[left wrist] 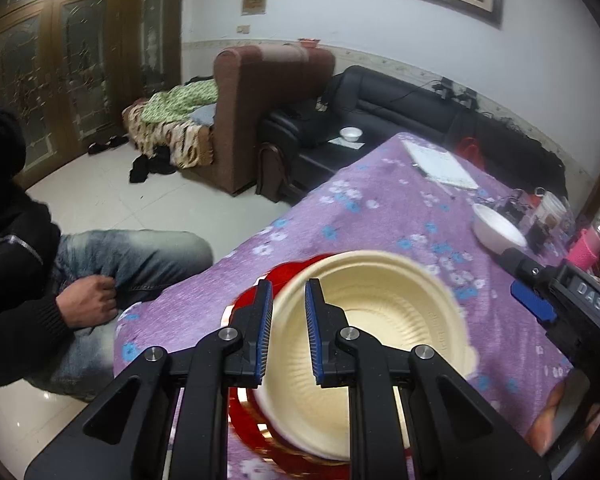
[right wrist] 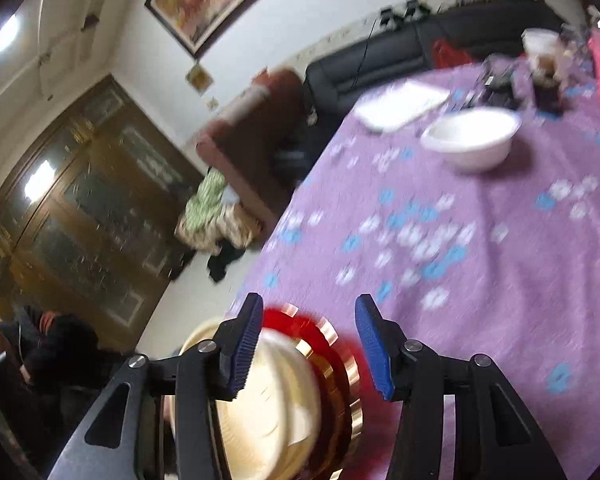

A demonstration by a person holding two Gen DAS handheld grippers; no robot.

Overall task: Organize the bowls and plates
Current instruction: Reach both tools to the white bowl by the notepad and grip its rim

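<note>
A cream bowl [left wrist: 384, 320] lies over a stack of red plates with gold rims [left wrist: 242, 424] at the near edge of the purple flowered table [left wrist: 380, 208]. My left gripper [left wrist: 288, 320] is shut on the bowl's left rim, one pad outside and one inside. In the right wrist view the cream bowl [right wrist: 268, 408] and the red plates [right wrist: 300, 324] show blurred between the fingers of my right gripper [right wrist: 310, 346]. That gripper is open and its right pad stands apart from the plates. A white bowl [right wrist: 472, 140] sits farther back on the table.
A person in a dark jacket and jeans [left wrist: 28, 280] sits beside the table's left edge. A white sheet [left wrist: 440, 164], a pink cup [left wrist: 588, 246] and small jars stand at the far end. Sofas [left wrist: 400, 116] lie beyond, one bearing a small white bowl [left wrist: 351, 133].
</note>
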